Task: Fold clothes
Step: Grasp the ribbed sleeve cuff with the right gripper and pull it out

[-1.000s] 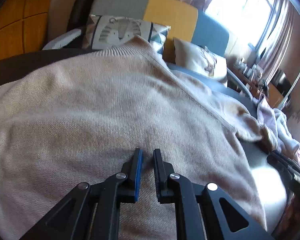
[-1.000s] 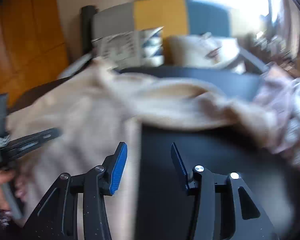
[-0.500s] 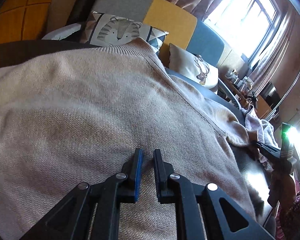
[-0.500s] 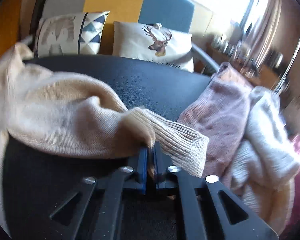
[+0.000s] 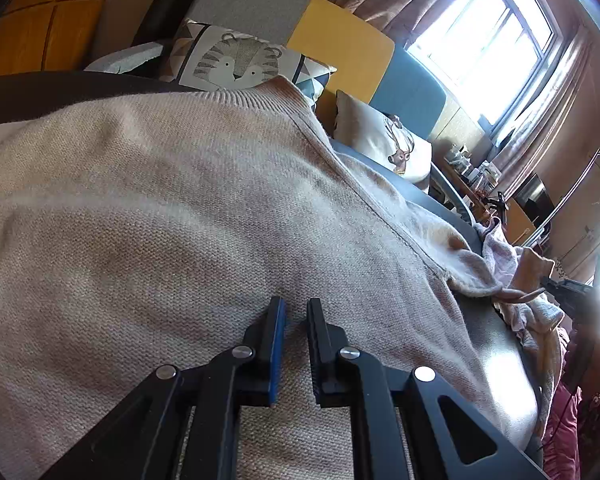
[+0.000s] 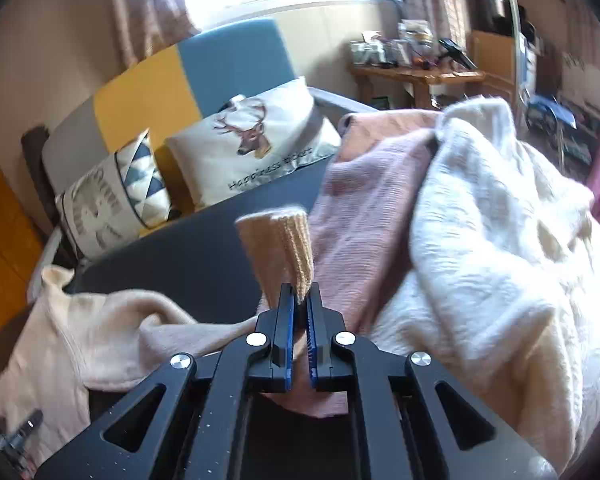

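Observation:
A beige knit sweater lies spread over the dark table. My left gripper rests its tips on the sweater's body. Its jaws stand a narrow gap apart, and no fold shows between them. My right gripper is shut on the ribbed cuff of the sweater's sleeve. The cuff stands up above the pads and the sleeve trails back to the left. In the left wrist view the right gripper is at the far right edge with the cuff.
A pile of clothes lies at the table's right end: a pink knit and a white knit. Behind the table is a sofa with a deer cushion and a tiger cushion. A cluttered wooden desk stands by the window.
My right gripper went from open to shut on the sleeve cuff, then carried it to the right and rolled. The left gripper stayed on the sweater.

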{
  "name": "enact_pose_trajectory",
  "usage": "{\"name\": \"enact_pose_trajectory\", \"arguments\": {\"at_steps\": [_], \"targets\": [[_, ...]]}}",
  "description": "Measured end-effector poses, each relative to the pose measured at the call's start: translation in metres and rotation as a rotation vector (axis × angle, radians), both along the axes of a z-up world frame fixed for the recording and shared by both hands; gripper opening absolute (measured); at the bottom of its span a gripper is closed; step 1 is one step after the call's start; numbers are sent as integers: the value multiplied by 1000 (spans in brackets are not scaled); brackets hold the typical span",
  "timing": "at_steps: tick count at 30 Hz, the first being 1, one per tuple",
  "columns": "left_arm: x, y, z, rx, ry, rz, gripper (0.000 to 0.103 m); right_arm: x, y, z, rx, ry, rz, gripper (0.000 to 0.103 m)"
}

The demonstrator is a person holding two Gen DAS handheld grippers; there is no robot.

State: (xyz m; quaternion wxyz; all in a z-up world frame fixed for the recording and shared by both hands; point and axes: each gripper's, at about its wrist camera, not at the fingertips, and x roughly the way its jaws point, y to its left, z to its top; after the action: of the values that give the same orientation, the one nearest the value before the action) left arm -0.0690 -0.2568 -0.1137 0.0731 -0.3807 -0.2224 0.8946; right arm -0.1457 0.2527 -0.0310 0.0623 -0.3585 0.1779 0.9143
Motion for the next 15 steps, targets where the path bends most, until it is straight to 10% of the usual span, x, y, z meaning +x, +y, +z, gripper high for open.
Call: {"name": "enact_pose_trajectory", "arguments": {"at_steps": [5, 10, 15], "targets": [[0, -1, 0, -4, 0, 0, 10, -13, 21, -5, -173, -31, 25, 6], [0, -3, 0, 1, 2, -2, 10, 4, 20, -9, -66, -126, -105, 14], [0, -2, 0, 5, 3, -2, 10, 30, 14, 4, -19, -14, -164, 15]]}}
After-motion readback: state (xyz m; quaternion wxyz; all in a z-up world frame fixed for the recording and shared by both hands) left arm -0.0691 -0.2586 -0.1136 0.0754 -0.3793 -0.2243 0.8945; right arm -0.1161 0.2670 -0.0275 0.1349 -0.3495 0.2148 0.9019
